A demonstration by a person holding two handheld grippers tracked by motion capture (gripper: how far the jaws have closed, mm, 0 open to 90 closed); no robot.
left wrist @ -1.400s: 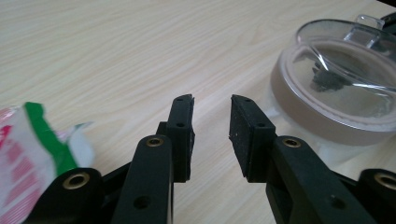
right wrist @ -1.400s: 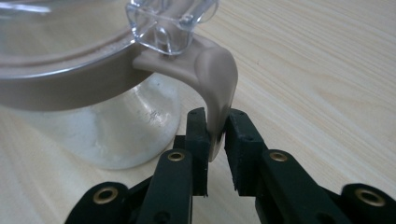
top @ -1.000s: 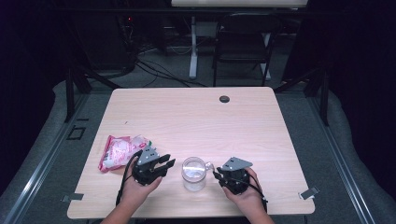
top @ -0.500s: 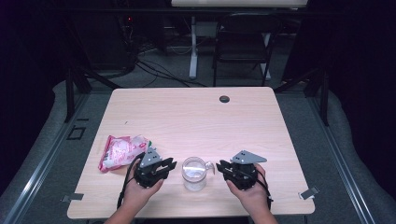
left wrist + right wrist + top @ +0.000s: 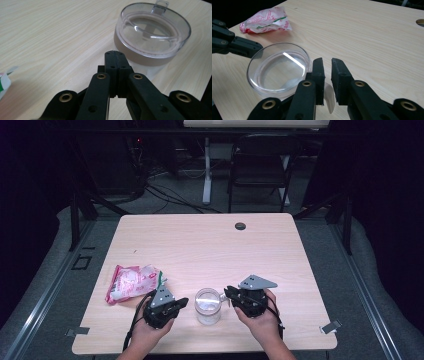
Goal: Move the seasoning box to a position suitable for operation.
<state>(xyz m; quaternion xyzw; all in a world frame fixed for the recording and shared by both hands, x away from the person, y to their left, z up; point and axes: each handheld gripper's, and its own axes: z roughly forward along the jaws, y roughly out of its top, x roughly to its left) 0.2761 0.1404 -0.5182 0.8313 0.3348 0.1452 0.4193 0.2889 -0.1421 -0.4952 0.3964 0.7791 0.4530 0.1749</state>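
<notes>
A clear round jar [image 5: 207, 305] with a clear lid stands near the table's front edge, between my two grippers. In the left gripper view the jar [image 5: 152, 32] sits just beyond my left gripper [image 5: 115, 53], whose jaws have just closed together on nothing. This left gripper [image 5: 182, 301] lies left of the jar. My right gripper [image 5: 229, 294] hovers at the jar's right rim. Its jaws [image 5: 327, 62] have just been closing and stand a narrow gap apart. The lid's clear tab [image 5: 329, 97] is visible in that gap, and the pads are not seen pressing it.
A crumpled pink and white packet [image 5: 132, 282] lies on the wooden table [image 5: 210, 250] to the left of the left gripper. A dark cable hole [image 5: 240, 226] sits at the table's far edge. A folding chair [image 5: 262, 165] and cables stand beyond the table.
The left gripper's jaws have come together. The right gripper has risen a little beside the jar and its jaws have narrowed. The jar and packet have not moved.
</notes>
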